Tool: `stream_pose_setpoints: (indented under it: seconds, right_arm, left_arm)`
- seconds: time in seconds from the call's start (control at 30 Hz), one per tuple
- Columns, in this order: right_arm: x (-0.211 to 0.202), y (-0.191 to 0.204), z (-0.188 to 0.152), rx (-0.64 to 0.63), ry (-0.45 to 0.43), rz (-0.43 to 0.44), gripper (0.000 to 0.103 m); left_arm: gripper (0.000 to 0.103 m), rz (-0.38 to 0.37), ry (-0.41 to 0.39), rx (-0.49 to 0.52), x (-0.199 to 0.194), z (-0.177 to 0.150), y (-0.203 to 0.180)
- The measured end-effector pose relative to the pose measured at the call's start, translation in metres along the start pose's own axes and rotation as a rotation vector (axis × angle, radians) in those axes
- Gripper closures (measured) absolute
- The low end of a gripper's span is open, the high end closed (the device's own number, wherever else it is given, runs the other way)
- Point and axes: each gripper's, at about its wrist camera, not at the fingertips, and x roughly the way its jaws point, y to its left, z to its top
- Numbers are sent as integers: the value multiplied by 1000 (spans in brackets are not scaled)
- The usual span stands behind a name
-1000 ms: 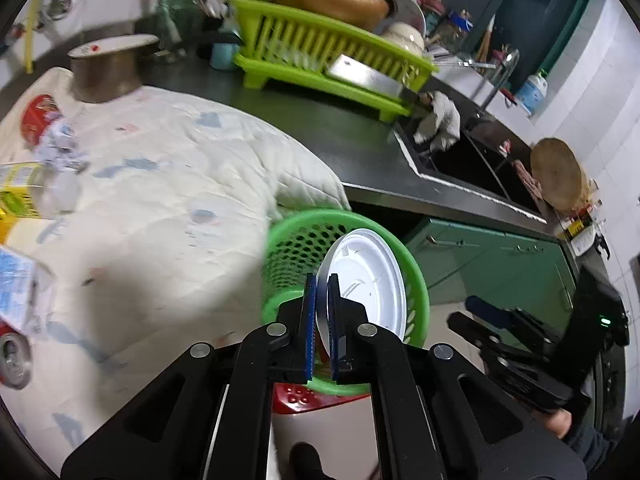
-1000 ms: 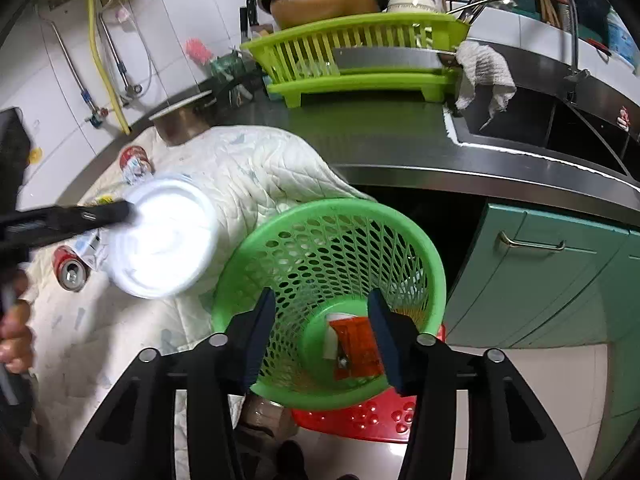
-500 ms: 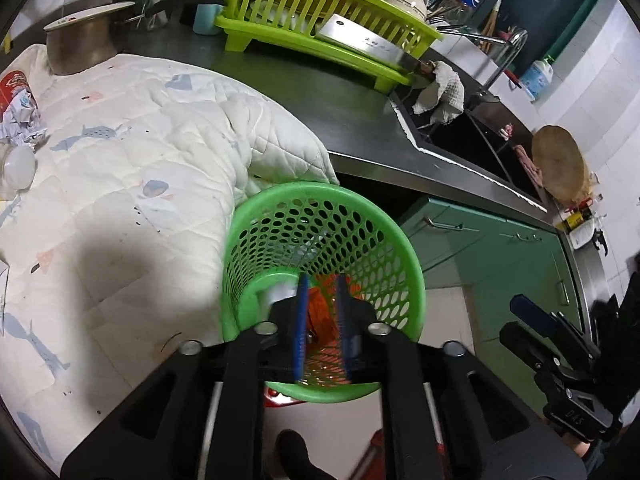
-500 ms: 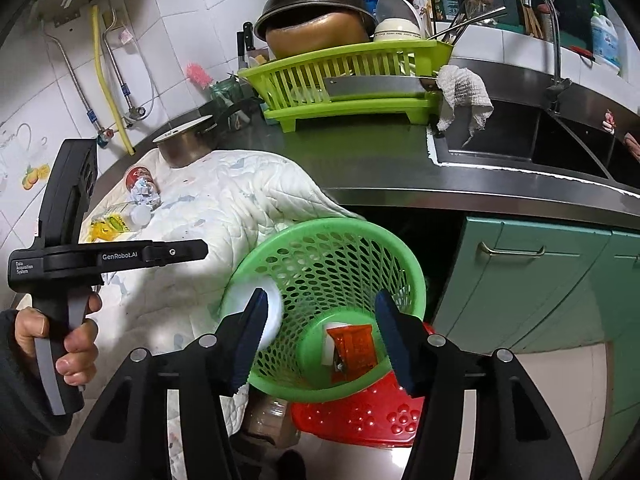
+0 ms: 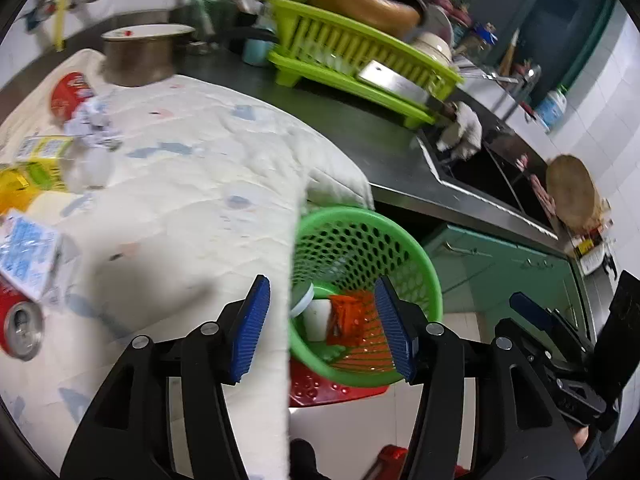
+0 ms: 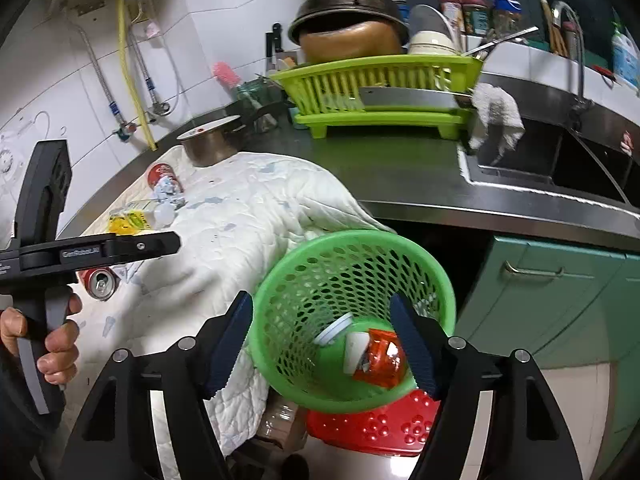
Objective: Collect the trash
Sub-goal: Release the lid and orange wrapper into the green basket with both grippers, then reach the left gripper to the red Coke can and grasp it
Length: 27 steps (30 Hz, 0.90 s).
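Note:
A green mesh basket (image 5: 400, 240) (image 6: 280, 280) stands beside the quilted counter edge on a red stool. Inside lie a white lid (image 6: 332, 330), a white cup (image 6: 356, 350) and an orange wrapper (image 6: 380, 358). My left gripper (image 5: 322, 322) is open and empty above the basket's near rim. My right gripper (image 6: 326, 342) is open and empty over the basket. On the white quilt (image 5: 180, 200) lie a red can (image 5: 18, 330), a blue-white carton (image 5: 28, 260), a yellow pack (image 5: 36, 160), crumpled paper (image 5: 94, 120) and a red tin (image 5: 66, 94).
A steel pot (image 5: 140, 56) stands at the back of the quilt. A lime dish rack (image 5: 352, 64) with a cleaver and pan sits on the dark counter. A sink (image 6: 560, 160) with a rag lies to the right. Green cabinets (image 6: 560, 280) are below.
My left gripper held the white lid over the basket, let it drop in, opened wide and pulled back towards the quilt. The right gripper stayed open over the basket.

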Motion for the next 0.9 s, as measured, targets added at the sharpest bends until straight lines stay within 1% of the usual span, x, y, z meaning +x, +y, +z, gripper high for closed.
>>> stream_pose_setpoints:
  seconds: [0.03, 0.07, 0.13, 0.23, 0.37, 0.47, 0.53, 0.57, 0.6, 0.67, 0.8, 0.9]
  right_arm:
    - [1, 3, 1, -3, 0, 5, 29]
    - [2, 6, 2, -7, 0, 11, 28]
    - [5, 14, 5, -22, 0, 28, 27]
    - [11, 27, 9, -49, 3, 52, 23]
    - [22, 47, 13, -85, 15, 92, 23]
    - [29, 62, 15, -111, 23, 123, 22]
    - [34, 71, 17, -123, 29, 147, 21]
    - [37, 77, 18, -132, 32, 161, 21]
    - [39, 83, 18, -143, 33, 169, 21]
    - [43, 92, 20, -155, 38, 192, 21]
    - [50, 109, 22, -185, 45, 233, 21]
    - [54, 118, 22, -200, 51, 255, 20]
  left_arm:
    - [46, 13, -9, -12, -7, -1, 7]
    - [39, 27, -14, -20, -11, -1, 11]
    - [38, 56, -41, -41, -25, -3, 24]
    - [37, 101, -64, -77, -41, -7, 42]
    - [34, 189, -108, -163, -66, -14, 77]
    - [34, 272, -138, -253, -85, -19, 105]
    - [31, 348, -160, -324, -99, -21, 126]
    - [27, 377, -166, -354, -103, -23, 133]
    - [25, 416, -173, -400, -109, -24, 144]
    - [24, 464, -185, -480, -118, -25, 164]
    - [20, 518, -170, -610, -124, -29, 197]
    - [19, 521, -145, -706, -121, -33, 218]
